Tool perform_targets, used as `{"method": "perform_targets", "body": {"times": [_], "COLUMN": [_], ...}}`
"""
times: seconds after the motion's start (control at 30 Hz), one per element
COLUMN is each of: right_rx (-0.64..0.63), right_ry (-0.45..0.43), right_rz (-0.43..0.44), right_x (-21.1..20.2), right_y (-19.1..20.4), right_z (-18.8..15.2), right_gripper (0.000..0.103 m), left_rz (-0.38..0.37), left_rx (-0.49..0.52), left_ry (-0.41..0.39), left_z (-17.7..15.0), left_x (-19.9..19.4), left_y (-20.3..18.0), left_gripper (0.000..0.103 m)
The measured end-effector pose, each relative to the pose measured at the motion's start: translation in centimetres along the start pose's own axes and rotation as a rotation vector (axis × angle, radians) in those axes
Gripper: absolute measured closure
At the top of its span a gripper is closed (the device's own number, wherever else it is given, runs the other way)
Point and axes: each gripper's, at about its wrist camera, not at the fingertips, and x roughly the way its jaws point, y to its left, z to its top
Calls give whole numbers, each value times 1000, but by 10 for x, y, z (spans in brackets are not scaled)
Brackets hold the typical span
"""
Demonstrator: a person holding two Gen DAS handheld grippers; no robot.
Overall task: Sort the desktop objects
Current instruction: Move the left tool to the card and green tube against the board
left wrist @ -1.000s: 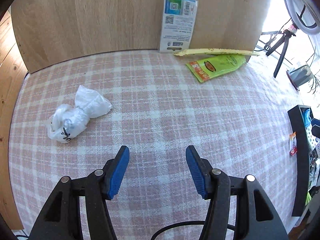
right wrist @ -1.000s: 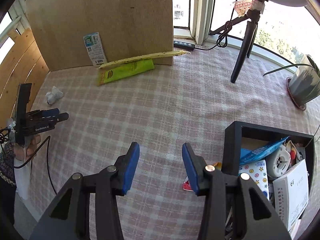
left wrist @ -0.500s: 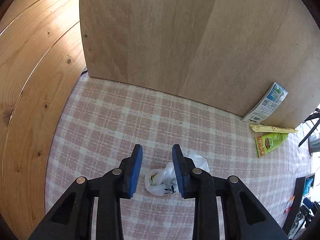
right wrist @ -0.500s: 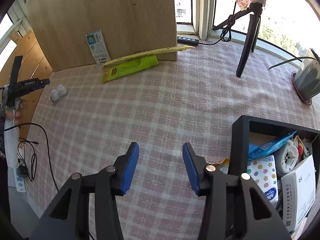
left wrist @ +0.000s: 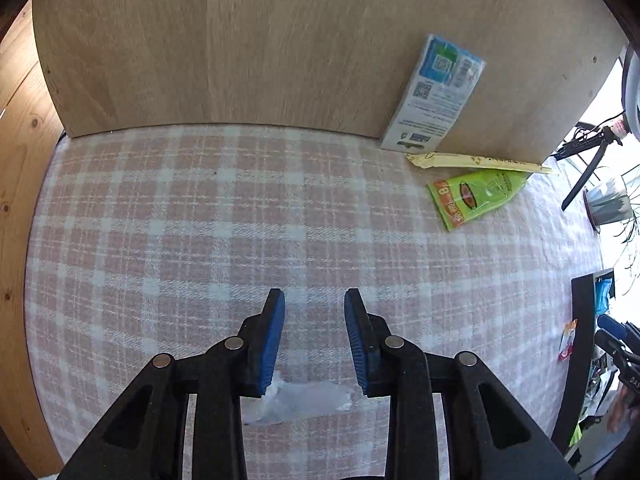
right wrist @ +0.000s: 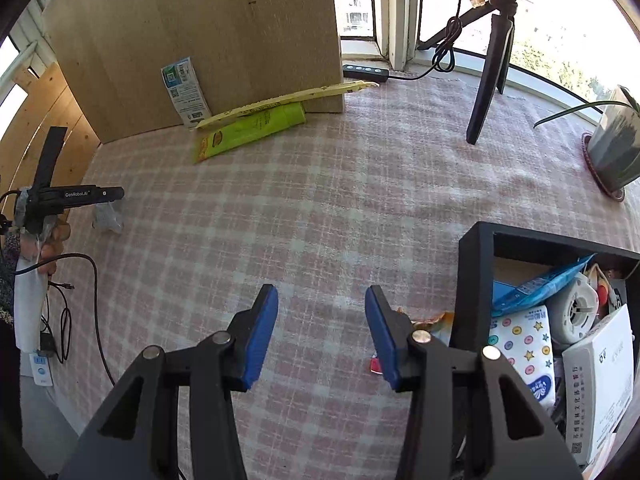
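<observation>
My left gripper (left wrist: 315,304) is open, hovering low over the checked tablecloth. A crumpled white plastic bag (left wrist: 298,400) lies under the base of its jaws, behind the blue fingertips. In the right wrist view the left gripper (right wrist: 116,194) sits just above that bag (right wrist: 107,218) at the table's left edge. My right gripper (right wrist: 320,302) is open and empty, above the cloth left of the black box (right wrist: 470,280) full of items. A green packet (left wrist: 478,196), a yellow strip (left wrist: 476,160) and a blue-white leaflet (left wrist: 436,92) lie by the wooden board.
A wooden board (right wrist: 200,40) stands at the back. A small red-orange wrapper (right wrist: 424,320) lies beside the black box. A tripod leg (right wrist: 488,80), a cable remote (right wrist: 366,72) and a potted plant (right wrist: 614,148) are at the back right. Wooden wall panels (left wrist: 20,160) bound the left.
The left gripper swung from facing the left wall back toward the board and moved forward over the bag, which now lies under its jaws. The right gripper barely moved.
</observation>
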Motion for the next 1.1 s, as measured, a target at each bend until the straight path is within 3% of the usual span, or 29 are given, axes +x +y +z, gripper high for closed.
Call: {"method": "perform_targets", "body": {"times": [0.2,0.3,0.43,0.53,0.73,0.87,0.97,1.1], "right_rx": [5,-1,-3,-1,6,9,11,13], "right_ry": [-17,-21,-18,-12,4,8,13,11], "right_rz": [3,6,9,14,17,21,22,19], "right_x": [7,9,14,19,24,26,27,25], "right_y": [0,2,2,1,-4,-5,-6,-8], "right_z": [20,25,27,28,27,28,30,30], "right_gripper": [58,58,58,58,58,58,58,58], "left_rz": [-58,-60,-148,-165,-107,-210,-254,-208], "left_rx": [-132,-150,-217,-259,-195,-167,-22,55], "left_ry": [-154,-203,-218,-224,-269,-223,-134,-212], "left_z": [49,80,107,117,119,119,116,106], "left_x": [-16,-19,-14,-6,-3,10,26,11], "left_y": [-19,-34,-38,-36,-45,-58,-88,-95], "left_gripper": [75,75,75,75,67,66,67,64]}}
